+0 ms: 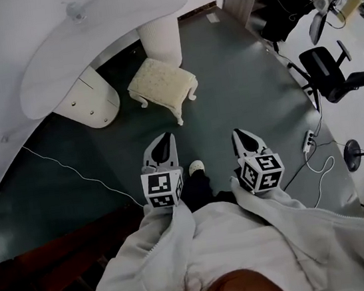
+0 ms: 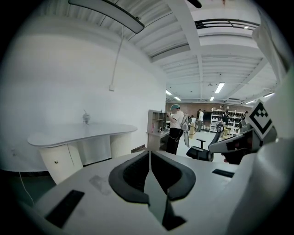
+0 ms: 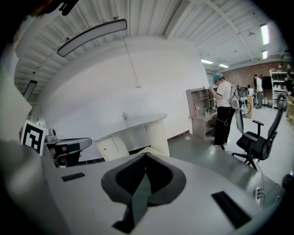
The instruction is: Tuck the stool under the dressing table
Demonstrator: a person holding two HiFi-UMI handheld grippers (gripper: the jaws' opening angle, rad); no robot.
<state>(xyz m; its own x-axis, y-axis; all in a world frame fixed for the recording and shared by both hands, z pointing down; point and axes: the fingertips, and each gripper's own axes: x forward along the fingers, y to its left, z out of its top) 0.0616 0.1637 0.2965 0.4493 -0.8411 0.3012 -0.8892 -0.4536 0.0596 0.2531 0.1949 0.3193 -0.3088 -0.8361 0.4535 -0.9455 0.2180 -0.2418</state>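
Head view: stool [image 1: 162, 84] well beyond left hand-held gripper [image 1: 164, 137].

Counter [image 1: 99, 32] upper left; stool [image 1: 162, 84] on the floor just below its right end; left gripper [image 1: 166, 139] and right gripper [image 1: 238, 133] side by side, lower centre; office chair [image 1: 324, 69] right edge

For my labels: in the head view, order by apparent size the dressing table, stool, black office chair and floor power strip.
1. dressing table, clearly largest.
2. stool and office chair: they look about alike, so not ranked.
3. power strip, smallest.
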